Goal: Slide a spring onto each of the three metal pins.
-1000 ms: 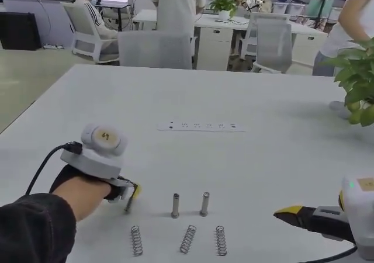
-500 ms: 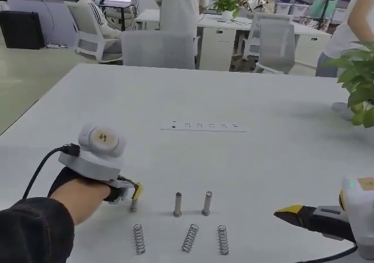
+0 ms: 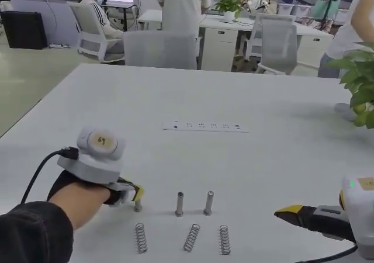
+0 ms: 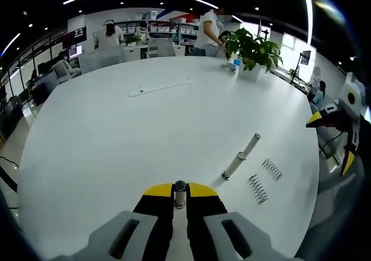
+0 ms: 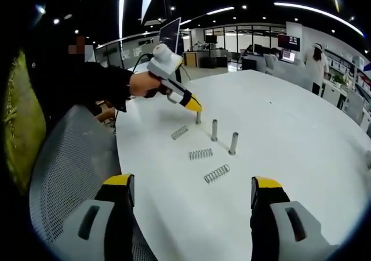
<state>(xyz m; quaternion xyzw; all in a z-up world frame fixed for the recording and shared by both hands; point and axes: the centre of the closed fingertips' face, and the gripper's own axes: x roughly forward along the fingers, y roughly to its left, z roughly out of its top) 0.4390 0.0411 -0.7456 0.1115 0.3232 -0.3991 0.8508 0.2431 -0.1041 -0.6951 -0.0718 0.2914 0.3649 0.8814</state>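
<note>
1. Left gripper (image 4: 180, 190) sits low at the table (image 3: 263, 99), with its jaws pinched together on the leftmost pin (image 4: 180, 196). That pin stands upright between the yellow tips.
2. The person's hand (image 3: 82, 197), in a dark sleeve, holds this gripper, and a black cable (image 3: 42, 168) runs off it to the left.
3. Right gripper (image 5: 191, 185) has its jaws wide apart. In the head view it hovers at the near right of the table, well apart from the parts.
4. Middle pin (image 3: 179, 204) and right pin (image 3: 208, 203) stand upright on the table, in one row with the leftmost pin. All three pins are bare, each apart from its neighbour.
5. Left spring (image 3: 141, 238), middle spring (image 3: 190, 238) and right spring (image 3: 224, 239) lie flat on the table. They form a row on the person's side of the pins, roughly one per pin. The middle spring lies slanted, and none touches a pin.
6. A white power strip (image 3: 204, 126) lies flat farther back on the table, well apart from the pins.
7. A potted plant (image 3: 359, 82) stands at the far right of the table.
8. Beyond the table are a grey chair (image 3: 160, 49), desks, and people standing and sitting.
</note>
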